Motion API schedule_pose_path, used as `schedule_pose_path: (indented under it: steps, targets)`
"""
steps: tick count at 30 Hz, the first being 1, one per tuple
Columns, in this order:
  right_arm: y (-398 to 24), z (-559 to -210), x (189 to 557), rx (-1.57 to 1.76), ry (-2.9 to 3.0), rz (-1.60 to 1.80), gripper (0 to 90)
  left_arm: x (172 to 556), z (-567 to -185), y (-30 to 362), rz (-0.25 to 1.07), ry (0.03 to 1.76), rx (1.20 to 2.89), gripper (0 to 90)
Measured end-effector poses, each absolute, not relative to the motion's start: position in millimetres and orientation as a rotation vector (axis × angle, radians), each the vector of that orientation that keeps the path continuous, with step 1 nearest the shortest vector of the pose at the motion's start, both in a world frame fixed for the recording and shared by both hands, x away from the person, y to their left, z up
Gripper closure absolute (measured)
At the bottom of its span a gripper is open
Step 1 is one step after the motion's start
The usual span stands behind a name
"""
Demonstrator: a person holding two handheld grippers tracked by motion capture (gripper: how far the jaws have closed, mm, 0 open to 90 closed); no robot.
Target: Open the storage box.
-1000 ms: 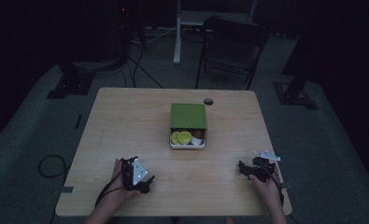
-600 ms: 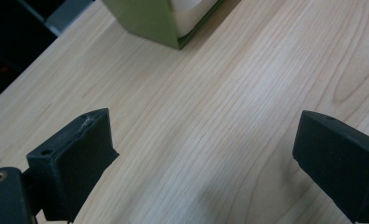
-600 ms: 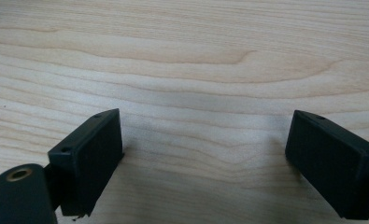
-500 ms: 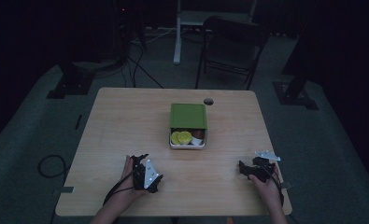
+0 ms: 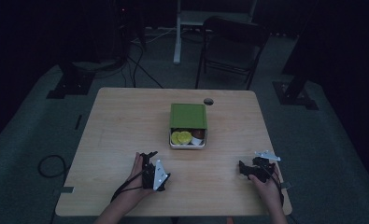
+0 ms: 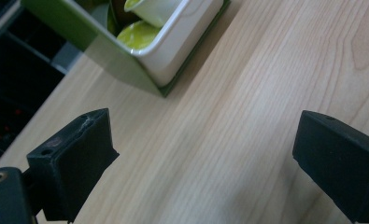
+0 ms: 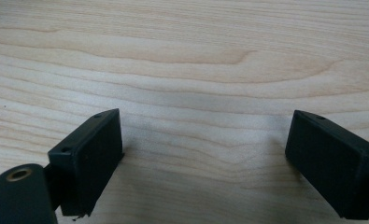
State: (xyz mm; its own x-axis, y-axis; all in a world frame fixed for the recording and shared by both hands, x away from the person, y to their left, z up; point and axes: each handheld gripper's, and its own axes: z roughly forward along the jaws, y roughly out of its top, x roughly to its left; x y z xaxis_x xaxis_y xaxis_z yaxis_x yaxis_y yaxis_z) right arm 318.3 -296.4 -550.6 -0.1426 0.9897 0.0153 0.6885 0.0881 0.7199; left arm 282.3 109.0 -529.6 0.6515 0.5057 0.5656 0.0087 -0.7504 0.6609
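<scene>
High view: lunch box (image 5: 188, 132) mid-desk (image 5: 126, 121), forward-right of left tool (image 5: 150, 157), nearer than right tool (image 5: 242, 168); left gripper view: box corner (image 6: 168, 42) just ahead, jaws wide, empty; right gripper view: jaws wide over bare wood.

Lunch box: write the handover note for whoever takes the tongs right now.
Left tongs: open, empty, low over the table, aimed at the lunch box.
Right tongs: open, empty, near the table's right front corner.
Lunch box: mid-table, its green lid covers the far part; the near part is open, showing yellow cups and something reddish.
Done: nothing grasped yet.
Left: likely bring the left tongs to the box and deal with the lid or its contents.
</scene>
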Motion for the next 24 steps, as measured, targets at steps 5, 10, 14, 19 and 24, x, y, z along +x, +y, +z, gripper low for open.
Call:
schedule_pose_path:
  steps: [5, 10, 14, 19, 24]
  targets:
    - [-296, -551, 318, 1.647, 1.888, 0.817, 10.7, 285, -530, 101, 1.062, 0.370, 2.218, 6.7]
    - [-296, -551, 318, 1.647, 1.887, 0.817, 10.6, 290, -531, 94, 1.083, 0.323, 2.247, 6.6]
    - [-296, -551, 318, 1.647, 1.888, 0.817, 10.7, 294, -532, 88, 1.092, 0.291, 2.251, 6.7]
    - [-296, -551, 318, 1.646, 1.888, 0.817, 10.7, 297, -534, 85, 1.108, 0.269, 2.258, 9.5]
    - [-296, -551, 318, 1.646, 1.888, 0.817, 10.7, 303, -534, 82, 1.147, 0.241, 2.261, 14.8]
